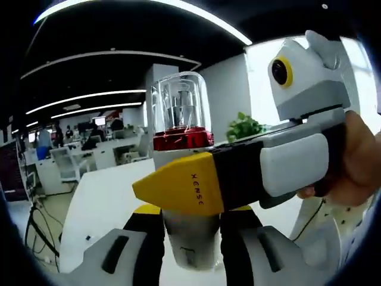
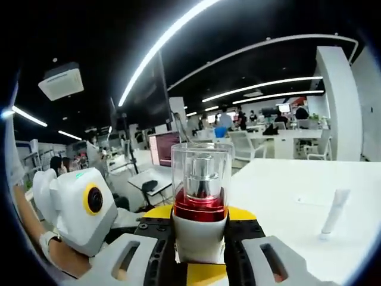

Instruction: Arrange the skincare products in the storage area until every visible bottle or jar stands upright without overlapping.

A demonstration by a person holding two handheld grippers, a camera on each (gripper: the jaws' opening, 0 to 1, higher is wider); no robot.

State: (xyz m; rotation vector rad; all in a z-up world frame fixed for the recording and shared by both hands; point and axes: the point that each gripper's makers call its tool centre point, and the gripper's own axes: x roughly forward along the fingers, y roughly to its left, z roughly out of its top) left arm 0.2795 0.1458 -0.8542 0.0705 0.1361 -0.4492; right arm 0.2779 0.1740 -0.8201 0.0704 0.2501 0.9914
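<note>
White table [image 2: 286,185], tongs hiding bottle [image 1: 181,125] base

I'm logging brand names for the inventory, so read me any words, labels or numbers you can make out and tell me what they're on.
"XENSE", printed on the yellow jaw tip of the right gripper that crosses in front of the bottle in the left gripper view.
The bottle's white body shows no label I can read.
The screens on the background desks are too blurred to read.

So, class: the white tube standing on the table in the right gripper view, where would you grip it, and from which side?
Probably mid-body on the white tube, coming in level from the side: it stands slim and leaning on the white table, so a top-down push may tip it.
</note>
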